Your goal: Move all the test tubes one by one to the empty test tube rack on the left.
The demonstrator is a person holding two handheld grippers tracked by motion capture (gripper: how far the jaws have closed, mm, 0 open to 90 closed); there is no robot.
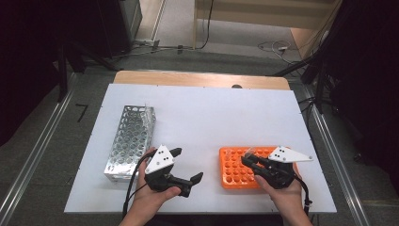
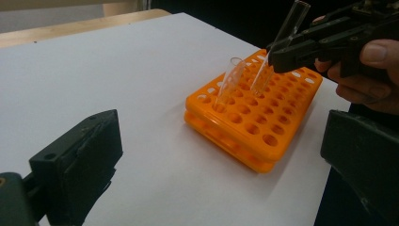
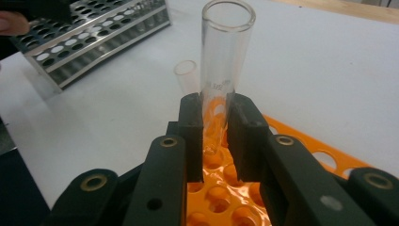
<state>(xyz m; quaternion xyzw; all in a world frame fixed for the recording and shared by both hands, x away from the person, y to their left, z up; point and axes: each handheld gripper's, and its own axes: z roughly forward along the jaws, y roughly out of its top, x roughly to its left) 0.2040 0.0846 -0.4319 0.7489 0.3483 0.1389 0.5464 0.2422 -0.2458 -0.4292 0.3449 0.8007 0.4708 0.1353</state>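
A white table (image 1: 207,113) takes up most of the room in front of the person, and two racks sit on it well apart: a long metal test tube rack (image 1: 129,140) on the left and a flat orange tube rack (image 2: 256,110) on the right, near the front edge. The left gripper (image 1: 187,165) rests low on the table between the two racks, its jaws standing wide with nothing between them, aimed across at the orange one. The right gripper (image 3: 215,136) is over the orange rack, jaws closed on a clear glass test tube (image 3: 221,70), which they pinch around its lower half. That tube stands nearly upright, its long axis rising out of the jaws with the open mouth on top and the rounded bottom just above, or just inside, a hole of the orange rack; I cannot tell which. A second glass tube (image 2: 229,84) leans in a hole near the rack's far corner, just beside the held one. The right hand clearly has the work, and what matters next, I'd say, is keeping the tube's axis in line with its hole, whichever way it travels.
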